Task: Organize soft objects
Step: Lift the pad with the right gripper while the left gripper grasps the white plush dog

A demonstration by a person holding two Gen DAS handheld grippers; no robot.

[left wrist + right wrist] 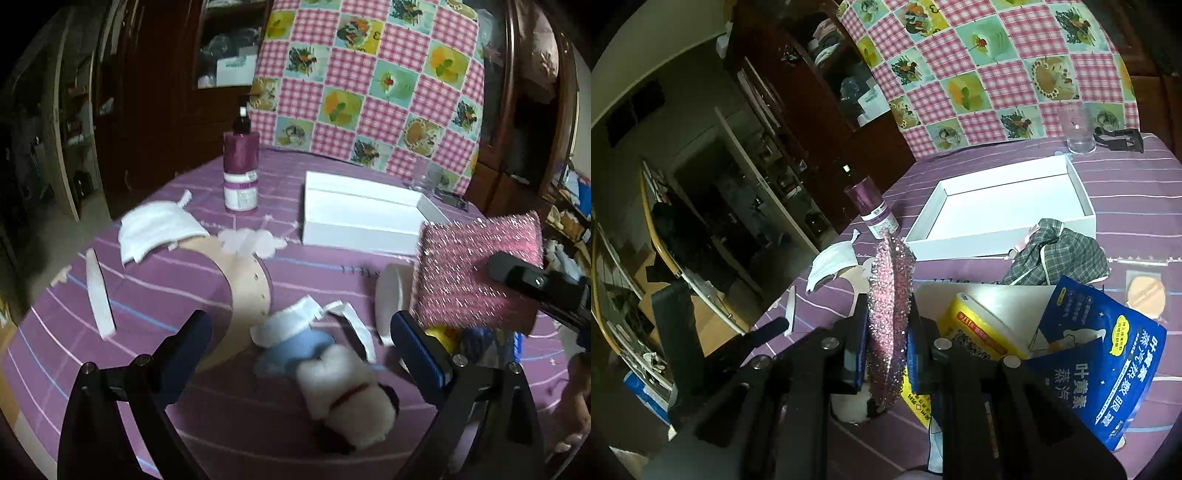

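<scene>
A small plush toy (pixel 343 391), white with a blue body and black ends, lies on the purple striped tablecloth (pixel 155 288). My left gripper (pixel 301 321) is open just above it, one finger on either side and neither touching it. My right gripper (pixel 888 321) is shut on a pink glittery scrub sponge (pixel 890 295), held on edge above the table. In the left wrist view this pink sponge (pixel 476 269) hangs at the right, in front of the empty open white box (pixel 354 218). A white face mask (pixel 159 225) lies at the left.
A purple pump bottle (pixel 241 173) stands left of the white box (pixel 1008 206). A beige band (pixel 247 284) and a white strip (pixel 98 291) lie near the mask. A plaid cloth (pixel 1060 254), a blue packet (pixel 1100 354), a yellow pack (pixel 979 332) and a glass (pixel 1076 129) are at the right.
</scene>
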